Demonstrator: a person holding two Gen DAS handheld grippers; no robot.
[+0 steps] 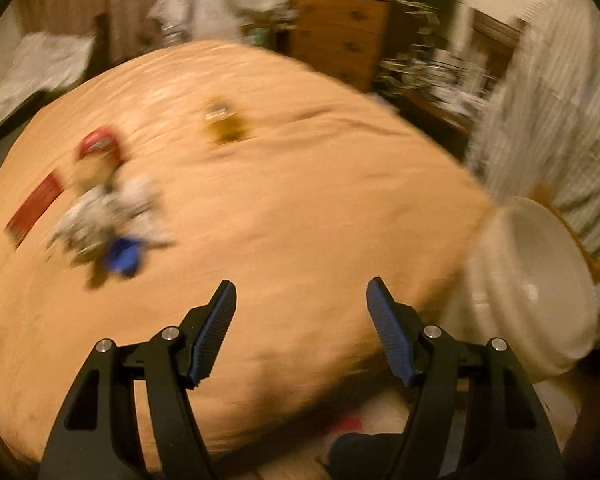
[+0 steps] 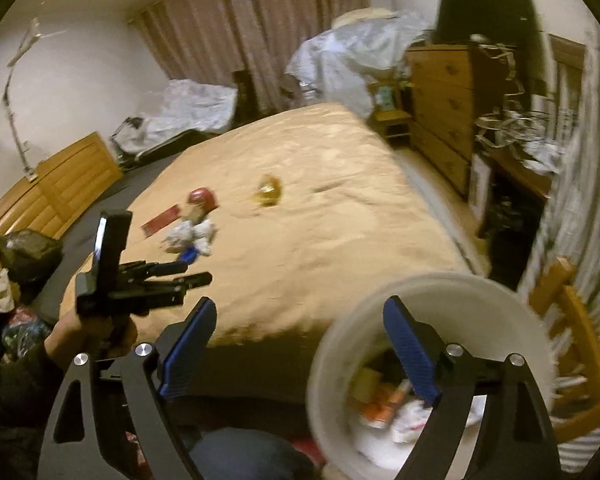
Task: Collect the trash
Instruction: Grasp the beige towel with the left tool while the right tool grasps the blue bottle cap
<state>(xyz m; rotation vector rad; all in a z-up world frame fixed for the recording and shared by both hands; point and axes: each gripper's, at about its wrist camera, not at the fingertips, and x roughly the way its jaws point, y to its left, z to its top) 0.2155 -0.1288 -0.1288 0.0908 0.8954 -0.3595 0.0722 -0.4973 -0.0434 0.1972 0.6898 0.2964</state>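
Right tongs gape empty above the white bucket beside the bed – handy for dropping trash in. Left tongs also spread, empty. Farther off, crumpled paper, red cup and yellow wrapper await collection.

Litter on bed motion-blurred.
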